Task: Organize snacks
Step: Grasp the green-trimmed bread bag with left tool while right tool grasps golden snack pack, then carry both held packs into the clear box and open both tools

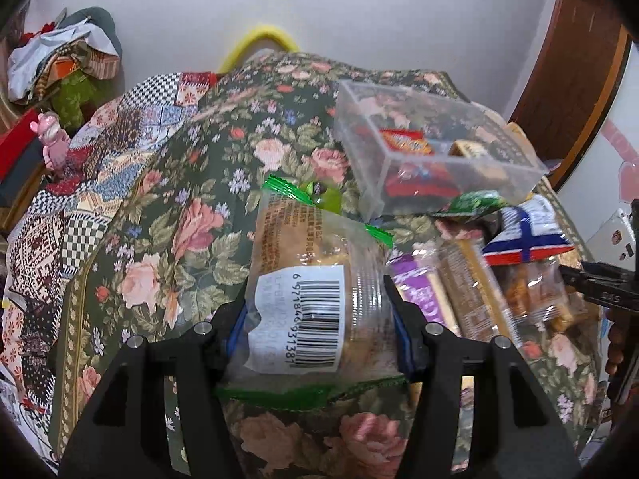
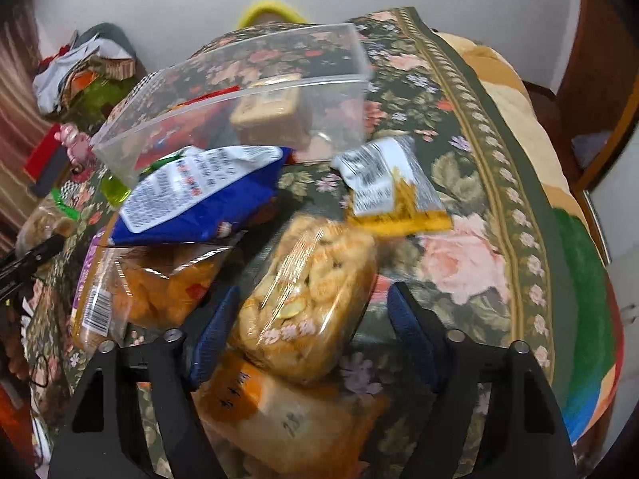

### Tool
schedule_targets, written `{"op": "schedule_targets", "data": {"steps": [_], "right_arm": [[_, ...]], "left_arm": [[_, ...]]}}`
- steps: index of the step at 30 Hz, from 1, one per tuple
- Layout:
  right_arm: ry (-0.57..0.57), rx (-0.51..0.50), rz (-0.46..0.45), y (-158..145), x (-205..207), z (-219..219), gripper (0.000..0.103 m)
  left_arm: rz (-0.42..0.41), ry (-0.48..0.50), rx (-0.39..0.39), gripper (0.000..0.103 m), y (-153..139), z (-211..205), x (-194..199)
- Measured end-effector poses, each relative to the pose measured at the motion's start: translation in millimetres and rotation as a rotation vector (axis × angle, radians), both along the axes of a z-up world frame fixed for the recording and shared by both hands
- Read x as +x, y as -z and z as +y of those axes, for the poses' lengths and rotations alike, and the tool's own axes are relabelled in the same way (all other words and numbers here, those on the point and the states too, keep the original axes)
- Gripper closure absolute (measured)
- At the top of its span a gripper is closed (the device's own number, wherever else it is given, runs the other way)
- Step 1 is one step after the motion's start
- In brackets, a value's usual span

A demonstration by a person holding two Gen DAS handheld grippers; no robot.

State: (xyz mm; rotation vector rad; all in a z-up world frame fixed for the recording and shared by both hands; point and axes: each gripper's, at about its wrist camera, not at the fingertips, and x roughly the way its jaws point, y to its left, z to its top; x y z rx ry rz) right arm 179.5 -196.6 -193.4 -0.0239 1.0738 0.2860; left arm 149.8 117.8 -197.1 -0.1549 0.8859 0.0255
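The left hand-held gripper is clamped on a green-edged clear snack bag, just in front of the clear plastic box. The right hand-held gripper stands spread wide around a golden pastry packet below that box on the floral cloth.

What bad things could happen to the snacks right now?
1. The left gripper squeezes a soft bread bag; pressing harder could squash the bread.
2. The clear box already holds snacks and sits on a bumpy floral cloth, so dropping the bag in carelessly might tip it.
3. The right gripper is open around a cracker pack lying on a loose pile; closing could push the neighbouring packs off.
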Motion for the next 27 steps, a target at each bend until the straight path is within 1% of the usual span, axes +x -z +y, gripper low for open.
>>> {"op": "schedule_targets", "data": {"steps": [1, 5, 10, 17, 21, 27], "right_arm": [[0.006, -0.002, 0.001, 0, 1, -2, 0.054], [0.036, 0.012, -0.030, -4, 0, -13, 0.059], [0.022, 0.030, -0.079, -23, -10, -19, 0.061], [0.007, 0.068, -0.183, -66, -14, -16, 0.061], [-0.016, 0.080, -0.249, -88, -3, -7, 0.061], [-0.051, 0.100, -0.319, -108, 18, 12, 0.061]], "left_arm": [[-0.008, 0.001, -0.003, 0.045, -4, -2, 0], [-0.035, 0.007, -0.009, 0.045, -16, -9, 2], [-0.078, 0.023, -0.010, 0.045, -36, -21, 8], [-0.151, 0.056, -0.010, 0.045, -68, -39, 23], [-0.189, 0.076, -0.012, 0.045, -83, -51, 35], [-0.214, 0.097, -0.011, 0.045, -94, -63, 60]]}}
